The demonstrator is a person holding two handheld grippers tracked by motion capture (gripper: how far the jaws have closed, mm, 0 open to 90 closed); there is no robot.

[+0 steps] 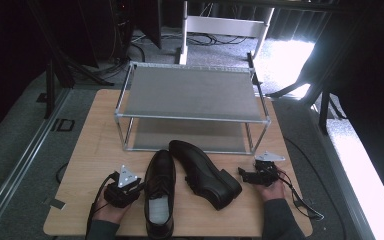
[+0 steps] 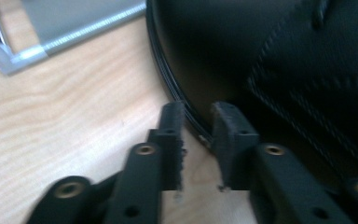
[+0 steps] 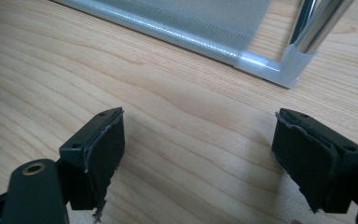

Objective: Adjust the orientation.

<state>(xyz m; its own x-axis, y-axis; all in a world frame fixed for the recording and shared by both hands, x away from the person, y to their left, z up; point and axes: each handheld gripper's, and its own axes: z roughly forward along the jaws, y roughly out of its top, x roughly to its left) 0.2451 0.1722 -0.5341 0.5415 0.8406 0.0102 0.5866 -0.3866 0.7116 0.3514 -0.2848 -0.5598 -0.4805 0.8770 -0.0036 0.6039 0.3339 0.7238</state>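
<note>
Nearest the person, the left claw (image 1: 130, 186) sits at the outer flank of the left shoe (image 1: 160, 192), a black lace-up that stands upright on the desk (image 1: 90, 160) with its opening up and its pale insole showing. In the left gripper view the claw (image 2: 198, 119) has its jaws drawn close together astride the shoe's sole rim (image 2: 168, 79), one inside the welt line and one outside — a narrow gap remains and I cannot tell whether the pads already press on the edge. The rim is a sensible place to pinch: it is thin and stiff, where the rounded upper would slip.

Across from it, the right claw (image 1: 245, 175) rests low on the desk just beside the heel of the right shoe (image 1: 205, 172), which lies skewed, toe toward the rack and touching or nearly touching the left shoe's toe. In the right gripper view this claw (image 3: 198, 154) is spread wide with only bare wood between its jaws, apparently waiting its turn.

Farther back stands the two-tier shoe rack (image 1: 190, 92) with metal tube frame and grey shelves — both tiers vacant, its lower shelf (image 1: 190, 135) just behind the toes, the likely place for the pair.
</note>
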